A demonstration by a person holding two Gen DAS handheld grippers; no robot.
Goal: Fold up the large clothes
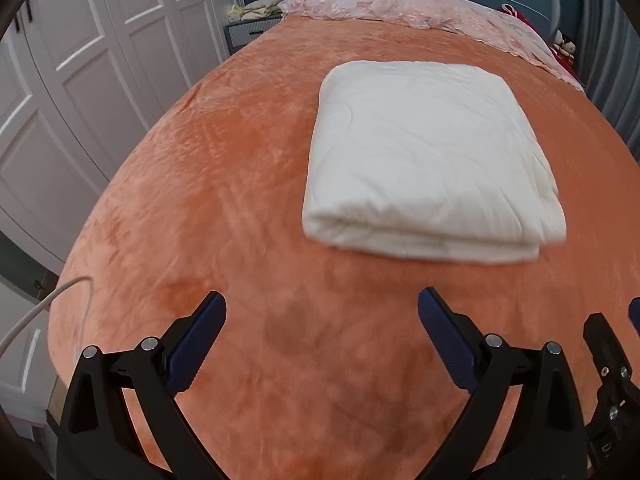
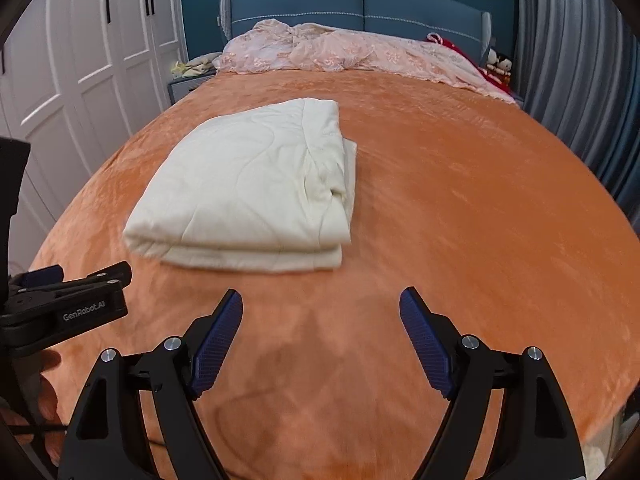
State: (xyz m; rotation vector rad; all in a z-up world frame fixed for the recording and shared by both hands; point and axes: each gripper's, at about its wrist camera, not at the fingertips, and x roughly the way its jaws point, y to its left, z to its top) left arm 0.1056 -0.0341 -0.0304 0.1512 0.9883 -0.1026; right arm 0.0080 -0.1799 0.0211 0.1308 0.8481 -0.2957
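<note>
A cream quilt [image 1: 428,156] lies folded into a thick rectangle on the orange bed cover [image 1: 248,184]. It also shows in the right wrist view [image 2: 248,188], left of centre. My left gripper [image 1: 322,304] is open and empty, held above the bed short of the quilt's near edge. My right gripper [image 2: 320,304] is open and empty, also short of the quilt. The left gripper [image 2: 76,280] shows at the left edge of the right wrist view, and the right gripper's body [image 1: 612,364] at the right edge of the left wrist view.
A crumpled pink lace cover [image 2: 340,52] lies at the head of the bed by the blue headboard [image 2: 360,0]. White wardrobe doors [image 1: 80,60] stand to the left, grey curtains [image 2: 580,80] to the right. A nightstand [image 1: 248,30] is at the far left.
</note>
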